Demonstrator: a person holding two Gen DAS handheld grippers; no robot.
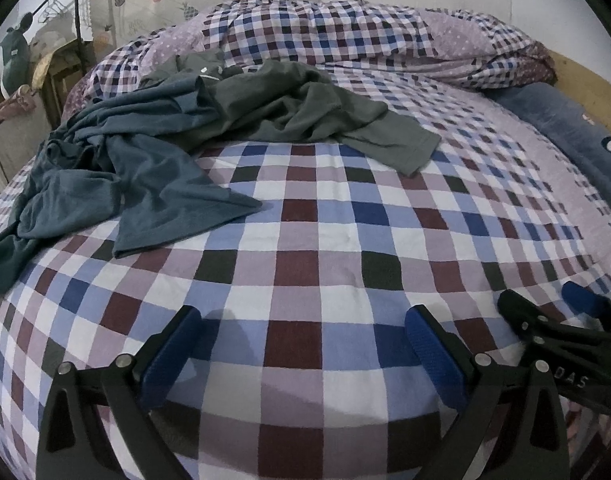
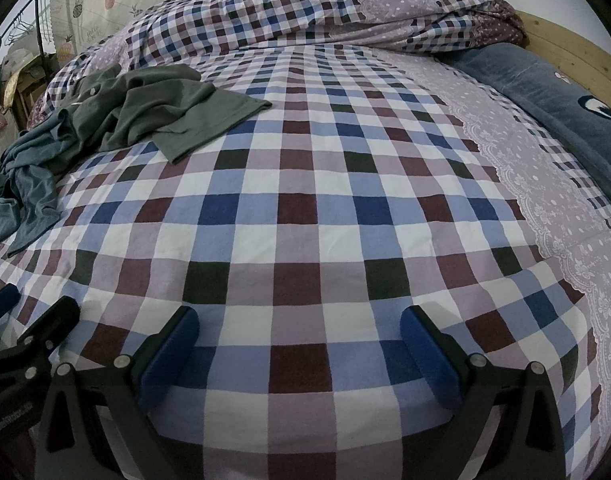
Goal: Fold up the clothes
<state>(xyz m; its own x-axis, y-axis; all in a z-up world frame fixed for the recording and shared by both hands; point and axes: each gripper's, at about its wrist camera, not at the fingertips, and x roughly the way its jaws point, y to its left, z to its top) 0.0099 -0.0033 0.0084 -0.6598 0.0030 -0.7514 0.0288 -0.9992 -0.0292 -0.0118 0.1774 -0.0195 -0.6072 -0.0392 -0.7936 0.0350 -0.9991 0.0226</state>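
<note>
Nearest, the left gripper (image 1: 301,316) and right gripper (image 2: 299,316) hover side by side over the checked sheet (image 1: 329,240), fingers spread wide and holding nothing. Farther off, toward the left, a blue garment (image 1: 137,168) and a grey-green garment (image 1: 297,108) lie crumpled, touching each other. Beyond them sits a bunched duvet (image 1: 345,32).

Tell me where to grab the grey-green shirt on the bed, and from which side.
Grip the grey-green shirt by its flat hemmed end, which lies spread towards the bare checked sheet. Probably come from the near side, low along the sheet: its far-left part is bunched against the blue garment. Both claws are open and empty.
</note>
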